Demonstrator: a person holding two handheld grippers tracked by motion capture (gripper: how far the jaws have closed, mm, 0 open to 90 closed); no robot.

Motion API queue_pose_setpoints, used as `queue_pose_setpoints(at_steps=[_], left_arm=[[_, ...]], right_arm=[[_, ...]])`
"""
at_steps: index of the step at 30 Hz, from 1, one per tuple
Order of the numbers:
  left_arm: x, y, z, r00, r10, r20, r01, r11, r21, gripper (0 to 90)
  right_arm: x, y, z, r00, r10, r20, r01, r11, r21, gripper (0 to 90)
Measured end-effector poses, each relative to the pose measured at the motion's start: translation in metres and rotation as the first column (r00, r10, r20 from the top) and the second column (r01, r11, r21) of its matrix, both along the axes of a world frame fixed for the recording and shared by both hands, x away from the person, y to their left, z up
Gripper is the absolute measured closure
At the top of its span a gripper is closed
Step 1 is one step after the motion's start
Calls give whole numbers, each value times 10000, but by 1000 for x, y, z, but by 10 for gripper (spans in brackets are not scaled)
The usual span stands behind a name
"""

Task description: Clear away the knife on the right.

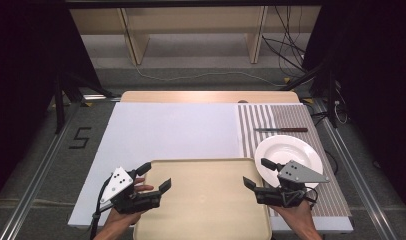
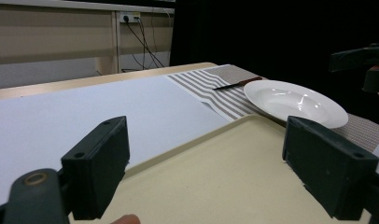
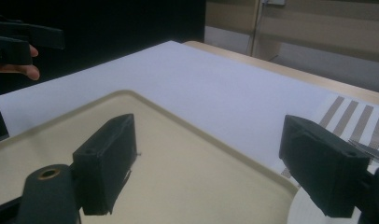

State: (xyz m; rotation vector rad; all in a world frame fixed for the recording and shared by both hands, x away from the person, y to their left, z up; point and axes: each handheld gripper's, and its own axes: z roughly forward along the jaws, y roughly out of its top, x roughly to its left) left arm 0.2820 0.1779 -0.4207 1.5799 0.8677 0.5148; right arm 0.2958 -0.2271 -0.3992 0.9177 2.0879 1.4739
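With each hand-held gripper, left (image 1: 152, 178) and right (image 1: 257, 174), held released over the tray (image 1: 203, 200), the plate (image 1: 289, 153) beside it could be knocked.

The near end of the tray (image 1: 206, 210) runs off the bottom of the high view, as do both forearms. The right tool (image 1: 258, 176) covers the near-left rim of the plate (image 1: 291, 150). The knife (image 1: 281, 129) is too small to make out in detail.
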Motion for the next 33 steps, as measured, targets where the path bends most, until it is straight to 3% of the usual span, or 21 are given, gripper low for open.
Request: queue_pose_setpoints(at_steps=[24, 33], left_arm=[[0, 0, 0, 10000, 9, -1, -9, 10000, 7, 145], [0, 0, 0, 10000, 17, -27, -17, 10000, 7, 145]], right_arm=[[5, -7, 4, 9994, -299, 174, 302, 9994, -170, 201], [14, -10, 3, 9996, -264, 103, 267, 9991, -316, 201]])
